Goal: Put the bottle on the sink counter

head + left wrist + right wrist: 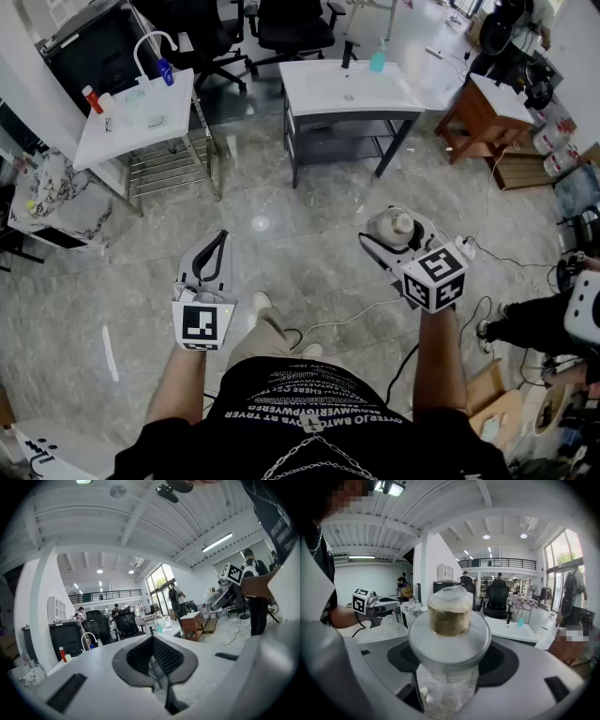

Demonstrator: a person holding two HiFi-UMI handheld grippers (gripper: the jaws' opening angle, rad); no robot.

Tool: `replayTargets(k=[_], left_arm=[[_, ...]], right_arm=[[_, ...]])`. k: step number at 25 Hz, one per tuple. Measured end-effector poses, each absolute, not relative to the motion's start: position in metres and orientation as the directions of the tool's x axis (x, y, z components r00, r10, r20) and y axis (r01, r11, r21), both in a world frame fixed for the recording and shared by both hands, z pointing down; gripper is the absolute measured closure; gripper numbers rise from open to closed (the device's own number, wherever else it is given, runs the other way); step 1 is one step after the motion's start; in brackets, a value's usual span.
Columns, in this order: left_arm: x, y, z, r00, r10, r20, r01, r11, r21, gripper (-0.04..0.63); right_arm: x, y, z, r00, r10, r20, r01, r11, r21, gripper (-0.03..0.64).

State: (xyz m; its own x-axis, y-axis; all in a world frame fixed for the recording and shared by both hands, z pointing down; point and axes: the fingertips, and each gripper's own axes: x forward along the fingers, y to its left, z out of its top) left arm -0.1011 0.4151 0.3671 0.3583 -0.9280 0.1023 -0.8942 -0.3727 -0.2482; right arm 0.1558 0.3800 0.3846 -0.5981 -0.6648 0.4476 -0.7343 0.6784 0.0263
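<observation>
The right gripper [397,236] pinches the bottle [401,224], held above the floor [281,216] near the person. The left gripper [218,242] has its jaws pressed together on nothing. Open floor runs from both grippers to the near edge of the sink counter [323,94], far and centre. A second table [117,136] stands far left, and cables [352,317] trail near right. No label on the bottle can be read, and the shirt [309,412] print is too warped to read.
</observation>
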Motion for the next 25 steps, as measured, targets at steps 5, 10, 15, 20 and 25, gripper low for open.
replayTargets(k=[5,10,15,20,25], left_arm=[[-0.114,0.413,0.369,0.359,-0.925,0.125,-0.894,-0.379,-0.24,0.589],[-0.121,0.383,0.376,0.41,-0.901,0.141,-0.868,-0.433,-0.244,0.589],[-0.123,0.348,0.373,0.481,-0.868,0.122,-0.834,-0.496,-0.241,0.589],[-0.143,0.315,0.368,0.521,-0.847,0.1,-0.814,-0.529,-0.238,0.589],[-0.16,0.287,0.363,0.539,-0.837,0.091,-0.8,-0.543,-0.255,0.589]], right_arm=[[0.135,0.374,0.375,-0.607,-0.654,0.452,-0.72,0.693,0.036,0.284],[0.105,0.35,0.365,-0.63,-0.648,0.427,-0.715,0.699,0.007,0.284],[0.074,0.321,0.361,-0.621,-0.65,0.437,-0.72,0.694,0.009,0.284],[0.051,0.293,0.358,-0.589,-0.674,0.447,-0.744,0.667,0.026,0.284],[0.044,0.276,0.36,-0.555,-0.696,0.455,-0.774,0.632,0.024,0.284]])
